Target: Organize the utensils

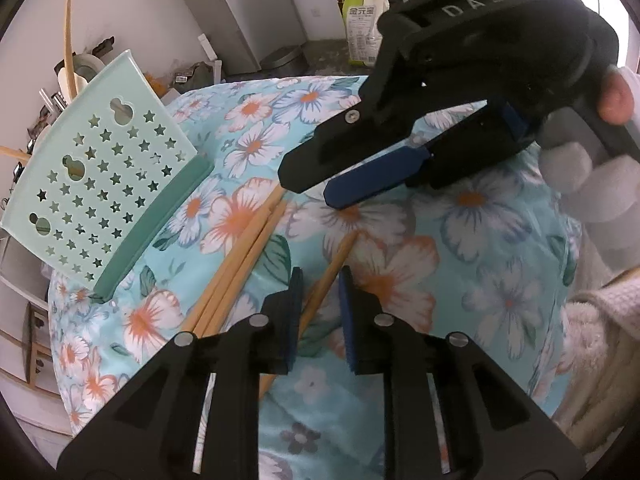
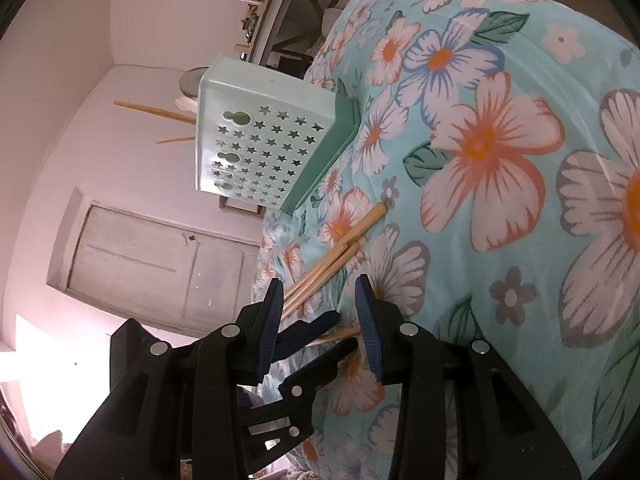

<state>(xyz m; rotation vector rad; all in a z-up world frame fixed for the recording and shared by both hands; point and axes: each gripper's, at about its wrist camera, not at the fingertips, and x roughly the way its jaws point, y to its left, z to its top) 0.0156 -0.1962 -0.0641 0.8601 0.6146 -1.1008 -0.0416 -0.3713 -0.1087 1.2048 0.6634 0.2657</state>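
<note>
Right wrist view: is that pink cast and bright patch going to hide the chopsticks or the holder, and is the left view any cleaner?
Right wrist view: pink wash on the wall, blown-out patch at lower left; chopsticks and holder stay sharp, scene tilted, fisheye-bent. Left wrist view: even light, chopsticks clear; right gripper and gloved hand softly blurred, window glare at top right.

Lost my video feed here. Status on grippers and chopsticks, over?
Left gripper straddles one chopstick, grip unconfirmed. Right gripper open, empty. Three more chopsticks loose on the floral cloth. Green utensil holder unobstructed.
</note>
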